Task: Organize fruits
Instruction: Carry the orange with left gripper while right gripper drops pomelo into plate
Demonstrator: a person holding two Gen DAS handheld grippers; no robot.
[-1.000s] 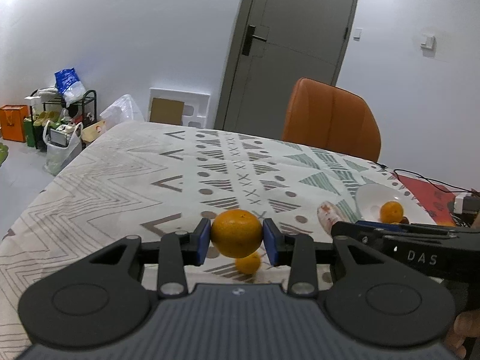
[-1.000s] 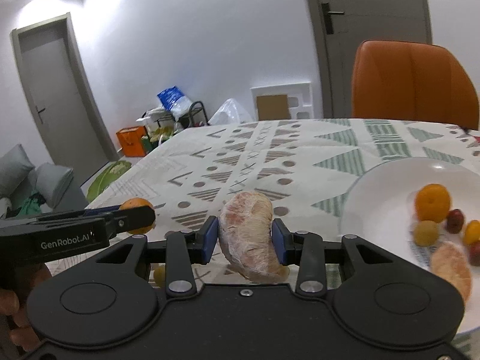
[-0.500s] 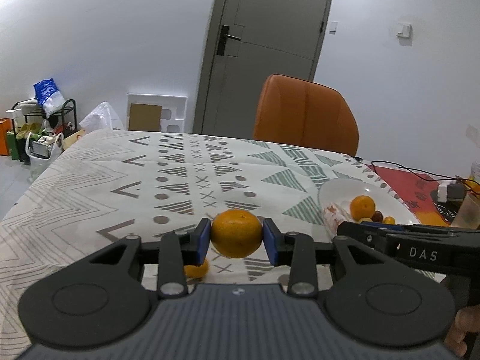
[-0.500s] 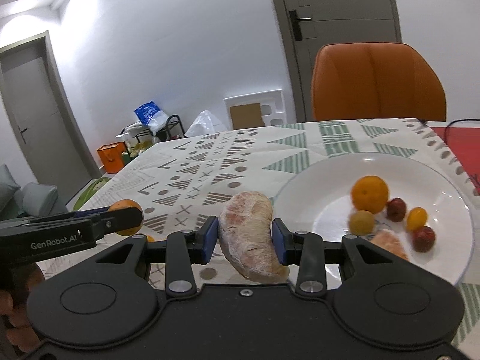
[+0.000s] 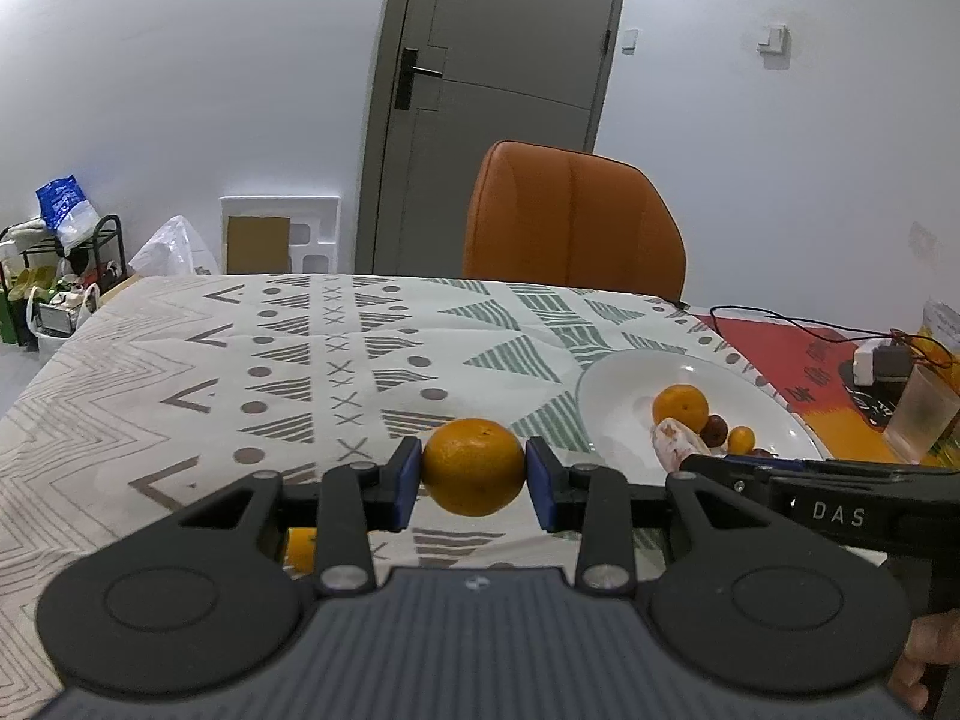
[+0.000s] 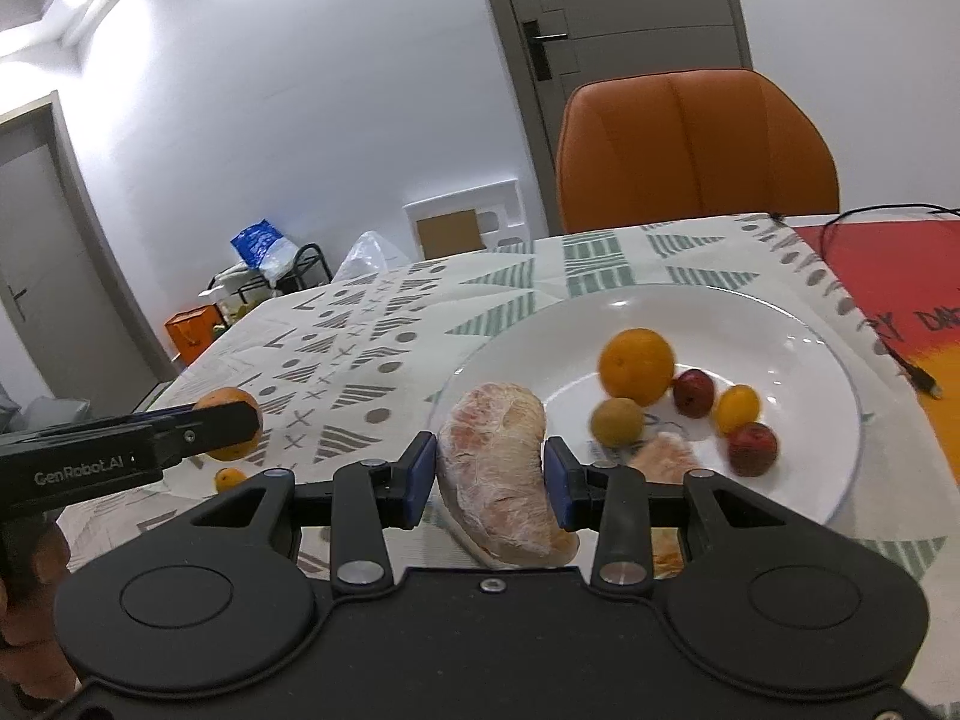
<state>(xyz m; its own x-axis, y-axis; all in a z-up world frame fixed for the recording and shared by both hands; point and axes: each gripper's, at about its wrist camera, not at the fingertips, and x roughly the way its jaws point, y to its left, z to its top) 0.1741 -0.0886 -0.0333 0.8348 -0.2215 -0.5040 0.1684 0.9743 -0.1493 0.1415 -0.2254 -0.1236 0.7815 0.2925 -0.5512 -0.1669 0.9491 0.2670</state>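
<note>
1. We hold our left tool (image 5: 474, 468) low over the table (image 5: 180, 372), tipped a little downward. Its blue pads pinch a round orange (image 5: 474, 467) from both sides.
2. The orange hangs in the air, above the patterned cloth and just left of the white plate (image 6: 798, 330).
3. We hold our right tool (image 6: 491, 474) tipped a little downward too. Its pads pinch a peeled pomelo piece (image 6: 501, 468), which stands up tall between them.
4. The pomelo piece sits over the near left rim of the plate.
5. Our two tools are side by side. From the right camera we see the left tool's finger poking in from the left with the orange at its tip.
6. From the left camera we see the right tool reaching in from the right, its tip over the plate.
7. On the plate lie another orange (image 6: 637, 366), a small greenish fruit (image 6: 618, 421), two dark red fruits (image 6: 693, 393), a small yellow fruit (image 6: 737, 409) and one more pomelo piece (image 6: 663, 456).
8. One small orange fruit (image 6: 230, 478) lies on the table, under the left tool.
9. A bit of a hand (image 5: 927, 654) shows at the lower right edge of the left view.
</note>
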